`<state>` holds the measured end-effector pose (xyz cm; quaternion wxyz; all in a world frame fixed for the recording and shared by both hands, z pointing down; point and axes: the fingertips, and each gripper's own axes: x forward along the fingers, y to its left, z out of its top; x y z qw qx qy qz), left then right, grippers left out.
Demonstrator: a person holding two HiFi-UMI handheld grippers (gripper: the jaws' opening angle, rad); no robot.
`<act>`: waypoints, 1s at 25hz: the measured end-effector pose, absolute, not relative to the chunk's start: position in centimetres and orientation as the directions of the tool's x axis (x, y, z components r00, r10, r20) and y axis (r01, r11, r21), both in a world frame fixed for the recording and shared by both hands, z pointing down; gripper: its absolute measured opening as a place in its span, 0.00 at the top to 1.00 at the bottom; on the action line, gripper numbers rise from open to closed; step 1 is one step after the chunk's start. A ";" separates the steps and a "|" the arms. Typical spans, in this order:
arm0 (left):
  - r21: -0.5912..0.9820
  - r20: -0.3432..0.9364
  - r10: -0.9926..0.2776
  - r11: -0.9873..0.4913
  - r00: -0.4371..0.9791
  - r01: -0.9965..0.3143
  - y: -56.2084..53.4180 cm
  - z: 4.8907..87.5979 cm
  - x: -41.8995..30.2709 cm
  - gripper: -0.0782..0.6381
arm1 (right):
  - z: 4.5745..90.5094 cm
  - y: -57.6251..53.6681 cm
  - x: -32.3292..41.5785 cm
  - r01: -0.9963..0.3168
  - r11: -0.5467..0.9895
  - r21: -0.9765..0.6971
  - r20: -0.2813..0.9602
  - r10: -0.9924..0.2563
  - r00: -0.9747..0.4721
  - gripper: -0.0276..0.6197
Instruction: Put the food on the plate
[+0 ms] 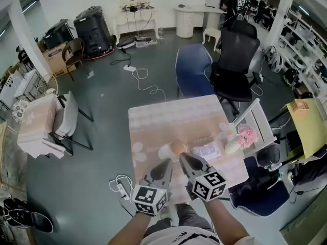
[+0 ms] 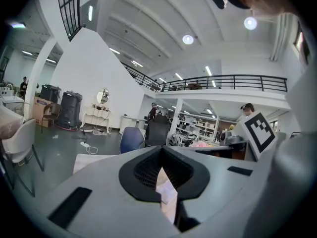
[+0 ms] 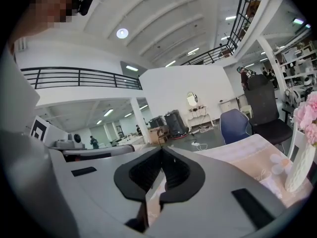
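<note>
A small round orange food item (image 1: 178, 147) lies on the table with the pink cloth (image 1: 153, 121), near its front edge. A pale round plate (image 1: 164, 152) sits just left of it, partly hidden by my grippers. My left gripper (image 1: 167, 162) is over the front edge, its tips meeting right by the plate, and it holds nothing. My right gripper (image 1: 183, 156) is shut beside it, tips just short of the orange food, also holding nothing. In the left gripper view the left gripper (image 2: 161, 150) points over the cloth. In the right gripper view the right gripper (image 3: 162, 150) does the same.
A clear packet (image 1: 206, 151) lies right of the food. A white vase of pink flowers (image 1: 244, 135) stands at the table's right edge, and the vase (image 3: 301, 167) also shows in the right gripper view. A blue chair (image 1: 193, 70) and a black office chair (image 1: 237, 60) stand behind the table.
</note>
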<state>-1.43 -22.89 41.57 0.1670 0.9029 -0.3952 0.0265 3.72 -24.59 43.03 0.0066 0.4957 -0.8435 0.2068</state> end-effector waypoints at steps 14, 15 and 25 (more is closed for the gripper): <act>0.246 0.110 -0.732 -0.636 0.673 -0.732 -23.0 37.5 -1.6 0.88 | 39.1 -24.6 3.4 -0.820 0.458 -0.342 0.153 -0.834 -0.530 0.93; 0.245 0.108 -0.735 -0.633 0.669 -0.734 -23.0 37.4 -1.6 0.88 | 39.1 -24.6 3.3 -0.818 0.462 -0.342 0.151 -0.833 -0.533 0.93; 0.244 0.110 -0.758 -0.606 0.642 -0.757 -24.0 37.5 -1.6 0.88 | 39.0 -25.5 3.6 -0.809 0.481 -0.338 0.151 -0.821 -0.551 0.93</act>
